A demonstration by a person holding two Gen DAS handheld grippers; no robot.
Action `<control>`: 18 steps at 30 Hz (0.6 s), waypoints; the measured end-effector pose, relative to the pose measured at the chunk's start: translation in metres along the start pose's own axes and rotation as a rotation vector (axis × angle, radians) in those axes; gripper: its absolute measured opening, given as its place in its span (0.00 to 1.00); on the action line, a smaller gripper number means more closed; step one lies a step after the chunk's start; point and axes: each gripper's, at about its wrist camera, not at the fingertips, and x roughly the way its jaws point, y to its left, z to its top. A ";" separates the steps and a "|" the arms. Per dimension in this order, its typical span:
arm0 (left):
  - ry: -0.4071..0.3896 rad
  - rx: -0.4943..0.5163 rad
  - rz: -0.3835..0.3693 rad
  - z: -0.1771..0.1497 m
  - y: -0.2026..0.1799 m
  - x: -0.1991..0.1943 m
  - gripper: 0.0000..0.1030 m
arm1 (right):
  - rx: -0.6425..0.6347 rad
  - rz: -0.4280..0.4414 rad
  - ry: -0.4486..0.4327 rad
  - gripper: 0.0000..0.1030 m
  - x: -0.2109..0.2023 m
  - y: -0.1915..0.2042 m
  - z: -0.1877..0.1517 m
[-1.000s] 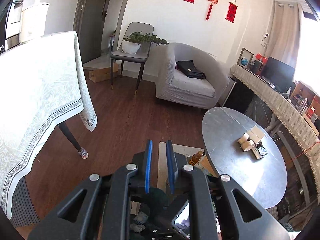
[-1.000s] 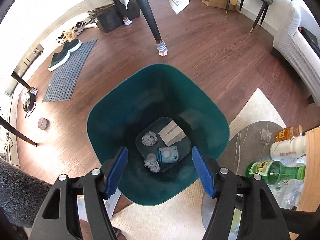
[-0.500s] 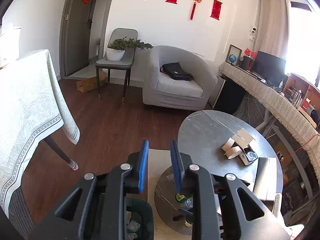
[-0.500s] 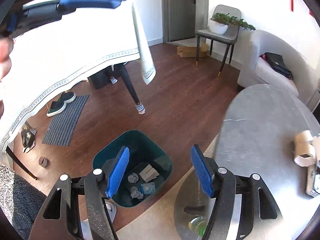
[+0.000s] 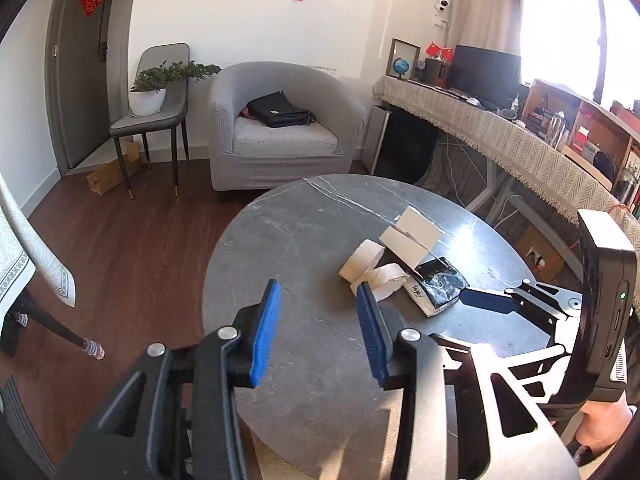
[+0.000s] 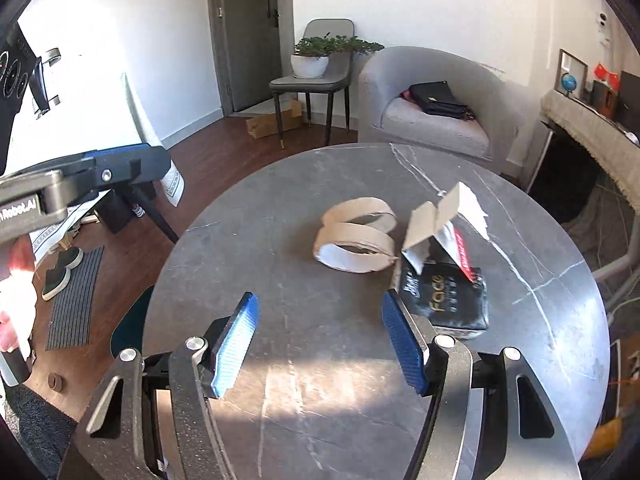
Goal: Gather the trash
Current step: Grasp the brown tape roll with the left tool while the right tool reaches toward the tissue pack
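On the round grey marble table (image 5: 296,240) lie two cardboard tape rings (image 5: 372,270), an open white box (image 5: 412,236) and a black packet (image 5: 438,286). My left gripper (image 5: 319,292) hovers over the table's near side, just left of the rings. Its jaws are opening and nothing is between them. One finger (image 5: 486,301) of the right gripper reaches in from the right, next to the packet. In the right wrist view my right gripper (image 6: 319,298) stands open and empty in front of the rings (image 6: 356,240), with the box (image 6: 440,216) and packet (image 6: 448,300) beyond its right finger.
The rim of the teal bin (image 6: 132,324) shows below the table's left edge. A grey armchair (image 5: 280,128) with a black bag, a chair with a plant (image 5: 156,92), a cloth-covered table (image 5: 24,256) and a long sideboard (image 5: 520,148) ring the room. Shoes on a mat (image 6: 68,280).
Both grippers have swung away from the teal bin and up over the round table. The left jaws have widened from nearly shut. The right jaws stay about as wide.
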 end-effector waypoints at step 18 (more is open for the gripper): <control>0.196 0.018 0.088 -0.007 -0.040 0.102 0.10 | 0.131 0.005 0.031 0.63 -0.017 -0.071 -0.036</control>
